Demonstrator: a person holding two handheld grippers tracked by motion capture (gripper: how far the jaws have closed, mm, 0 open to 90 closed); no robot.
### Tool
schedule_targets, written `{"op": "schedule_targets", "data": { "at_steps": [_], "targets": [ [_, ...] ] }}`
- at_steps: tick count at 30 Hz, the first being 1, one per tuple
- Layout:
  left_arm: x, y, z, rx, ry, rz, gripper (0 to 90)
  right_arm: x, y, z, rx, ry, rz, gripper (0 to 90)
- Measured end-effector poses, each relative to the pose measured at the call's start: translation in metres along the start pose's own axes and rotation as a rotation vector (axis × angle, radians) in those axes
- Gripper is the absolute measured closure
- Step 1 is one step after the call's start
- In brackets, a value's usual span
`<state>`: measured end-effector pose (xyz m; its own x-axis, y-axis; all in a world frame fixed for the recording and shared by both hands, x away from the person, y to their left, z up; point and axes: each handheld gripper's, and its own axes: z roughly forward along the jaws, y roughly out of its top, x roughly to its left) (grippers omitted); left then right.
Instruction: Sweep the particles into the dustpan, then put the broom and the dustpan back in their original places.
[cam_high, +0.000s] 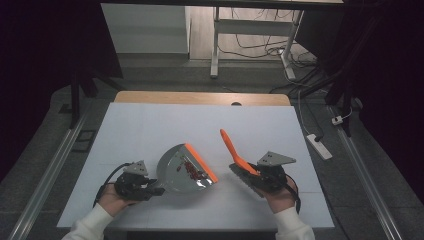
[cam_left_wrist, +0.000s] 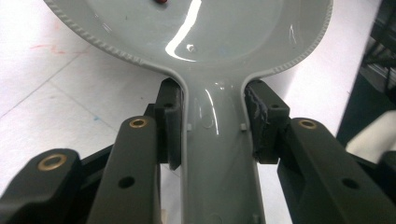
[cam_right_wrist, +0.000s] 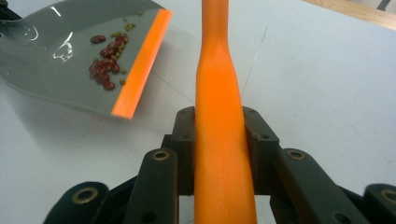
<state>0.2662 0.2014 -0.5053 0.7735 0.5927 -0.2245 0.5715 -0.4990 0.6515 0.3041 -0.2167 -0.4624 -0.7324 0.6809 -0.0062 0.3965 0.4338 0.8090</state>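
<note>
Dustpan (cam_high: 184, 172), clamped by the left gripper's (cam_left_wrist: 212, 123) jaws, held beans (cam_right_wrist: 106, 70) near its orange lip; tilting risked spillage. Right gripper's (cam_right_wrist: 219, 135) jaws gripped the brush (cam_high: 239, 162) handle.

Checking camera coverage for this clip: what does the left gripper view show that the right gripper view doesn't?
Left gripper view: the left tool shut on the grey handle of the dustpan, its pads pressing both sides.

Right gripper view: the right tool shut on the orange brush handle, plus the dustpan's orange lip and the red beans with small greenish bits beside them.

Both: the grey dustpan and the white table.
</note>
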Motion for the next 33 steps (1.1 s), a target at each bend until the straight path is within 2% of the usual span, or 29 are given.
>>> {"op": "schedule_targets", "data": {
  "at_steps": [5,14,26,28,33],
  "targets": [
    [0.000,-0.003,-0.004,-0.031,0.041,-0.054,61.9,-0.005,-0.001,-0.006,-0.008,-0.012,0.011,70.0],
    [-0.001,-0.006,-0.007,-0.059,0.082,-0.114,61.9,-0.013,-0.005,-0.010,-0.005,0.002,0.014,70.0],
    [-0.004,-0.013,-0.006,-0.074,0.120,-0.181,61.9,-0.018,-0.008,-0.016,-0.002,0.039,0.006,69.9],
    [-0.005,-0.015,-0.007,-0.082,0.137,-0.191,61.8,-0.020,-0.008,-0.015,-0.001,0.045,0.010,70.0],
    [-0.008,-0.019,-0.009,-0.096,0.167,-0.227,61.9,-0.020,-0.009,-0.014,-0.004,0.089,0.029,70.0]
  ]
}}
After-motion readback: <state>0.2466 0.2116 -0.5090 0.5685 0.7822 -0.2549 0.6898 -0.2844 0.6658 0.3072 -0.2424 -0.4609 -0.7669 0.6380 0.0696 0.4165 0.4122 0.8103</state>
